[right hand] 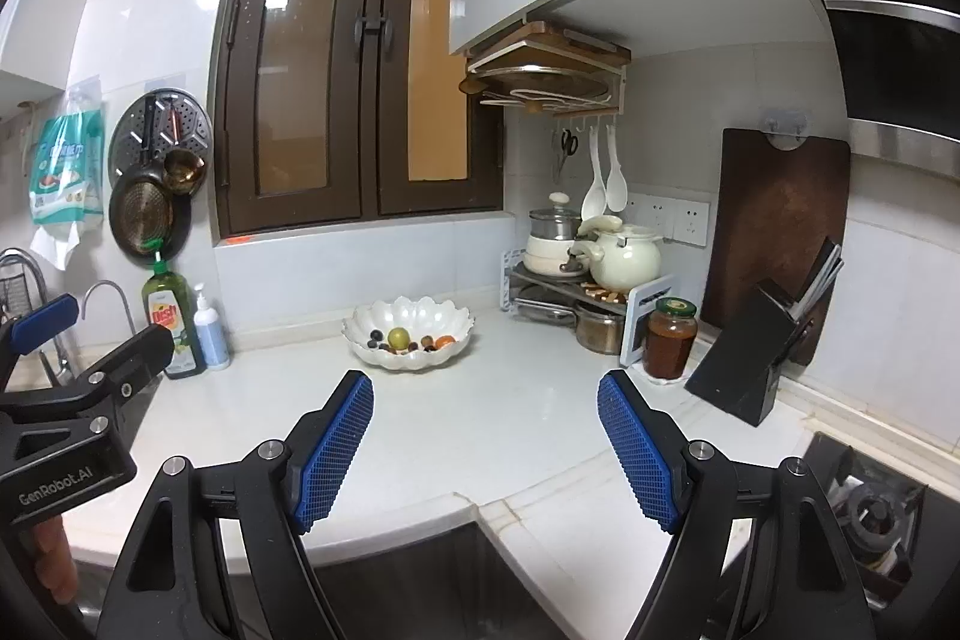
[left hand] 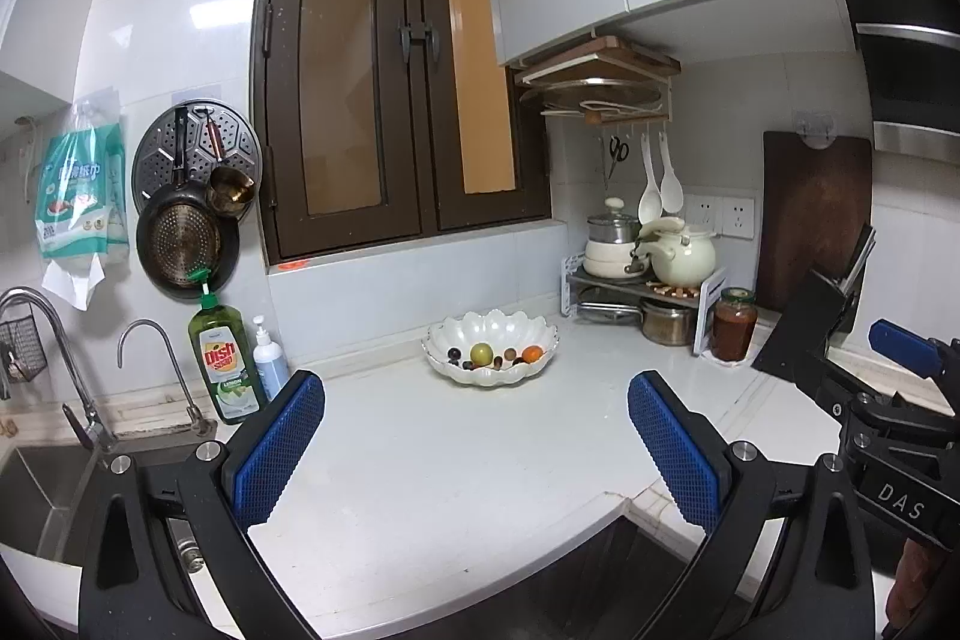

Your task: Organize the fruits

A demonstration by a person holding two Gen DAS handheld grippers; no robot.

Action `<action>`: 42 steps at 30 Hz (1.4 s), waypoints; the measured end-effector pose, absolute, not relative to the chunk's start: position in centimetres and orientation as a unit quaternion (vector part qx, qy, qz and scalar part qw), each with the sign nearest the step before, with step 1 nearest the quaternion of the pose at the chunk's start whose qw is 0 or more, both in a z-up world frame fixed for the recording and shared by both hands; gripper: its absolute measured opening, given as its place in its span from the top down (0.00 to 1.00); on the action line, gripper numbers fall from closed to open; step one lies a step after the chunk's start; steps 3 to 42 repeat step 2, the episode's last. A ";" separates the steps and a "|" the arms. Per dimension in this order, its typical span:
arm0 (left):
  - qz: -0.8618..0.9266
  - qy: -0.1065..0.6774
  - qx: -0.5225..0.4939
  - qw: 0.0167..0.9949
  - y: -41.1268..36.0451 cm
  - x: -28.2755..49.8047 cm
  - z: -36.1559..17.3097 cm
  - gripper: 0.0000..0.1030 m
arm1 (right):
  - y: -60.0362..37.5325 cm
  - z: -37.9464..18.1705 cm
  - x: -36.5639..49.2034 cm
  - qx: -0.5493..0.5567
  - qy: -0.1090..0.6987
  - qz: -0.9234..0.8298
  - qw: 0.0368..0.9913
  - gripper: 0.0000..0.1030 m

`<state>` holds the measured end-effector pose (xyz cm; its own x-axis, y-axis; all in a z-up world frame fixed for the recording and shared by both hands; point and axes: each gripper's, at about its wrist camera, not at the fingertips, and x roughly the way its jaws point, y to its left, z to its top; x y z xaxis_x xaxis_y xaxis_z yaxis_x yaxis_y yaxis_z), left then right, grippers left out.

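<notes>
At twelve o'clock ahead, well apart from both grippers, the bowl [left hand: 491, 349] is holding the fruits [left hand: 481, 353], while the left gripper [left hand: 474, 451] and right gripper [right hand: 485, 445] are hanging released and empty, risking tipping that shallow bowl when reaching in.
</notes>
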<state>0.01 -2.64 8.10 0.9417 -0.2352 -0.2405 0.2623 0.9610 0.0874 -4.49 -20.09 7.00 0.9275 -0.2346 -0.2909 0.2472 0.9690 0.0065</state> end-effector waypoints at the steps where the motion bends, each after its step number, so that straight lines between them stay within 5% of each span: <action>1: -0.126 0.114 0.060 0.984 -2.7 0.0 8.1 0.00 | -20.1 7.0 -4.5 0.021 0.145 -0.124 0.981 0.24; 42: -0.125 0.114 0.061 0.984 -2.7 0.0 8.2 0.00 | -20.1 7.0 -4.6 0.021 0.145 -0.124 0.981 0.24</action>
